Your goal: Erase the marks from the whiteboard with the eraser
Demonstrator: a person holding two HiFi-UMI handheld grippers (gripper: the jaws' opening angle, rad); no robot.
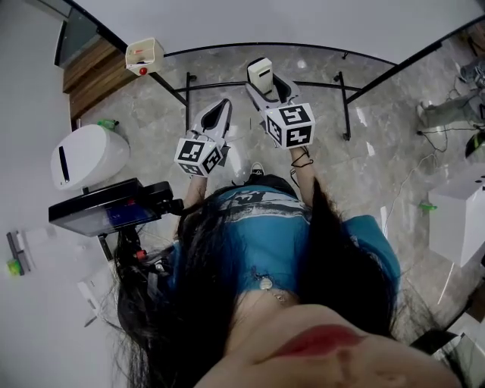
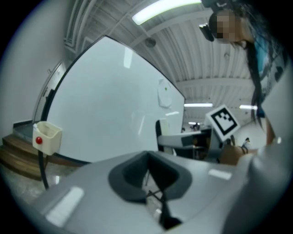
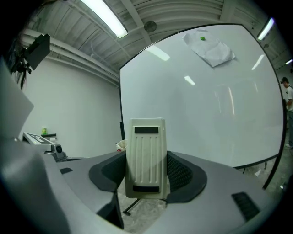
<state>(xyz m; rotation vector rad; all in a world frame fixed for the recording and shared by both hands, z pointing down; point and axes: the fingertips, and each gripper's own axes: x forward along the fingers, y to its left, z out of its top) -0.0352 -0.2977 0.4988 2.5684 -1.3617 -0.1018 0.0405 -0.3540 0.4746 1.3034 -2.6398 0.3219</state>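
The whiteboard [image 1: 303, 19] stands in front of me; in the right gripper view the whiteboard [image 3: 206, 105] fills the scene and no marks show on it. A cream ribbed eraser [image 3: 145, 157] stands upright between the jaws of my right gripper [image 3: 146, 180], which is shut on it. In the head view the right gripper [image 1: 265, 85] holds the eraser [image 1: 260, 74] raised toward the board's lower edge. Beside it, slightly lower and to the left, is my left gripper [image 1: 221, 107]. Its jaws are together with nothing held, as the left gripper [image 2: 147, 171] shows in its own view.
A white cloth [image 3: 211, 51] hangs on the board under a green magnet. A cream box with a red knob [image 1: 144, 54] sits on the frame's left side. The board's black stand legs [image 1: 187, 98] rest on the tiled floor. A black device [image 1: 106, 208] and a white bin [image 1: 87, 155] are at left; cables [image 1: 424, 130] lie at right.
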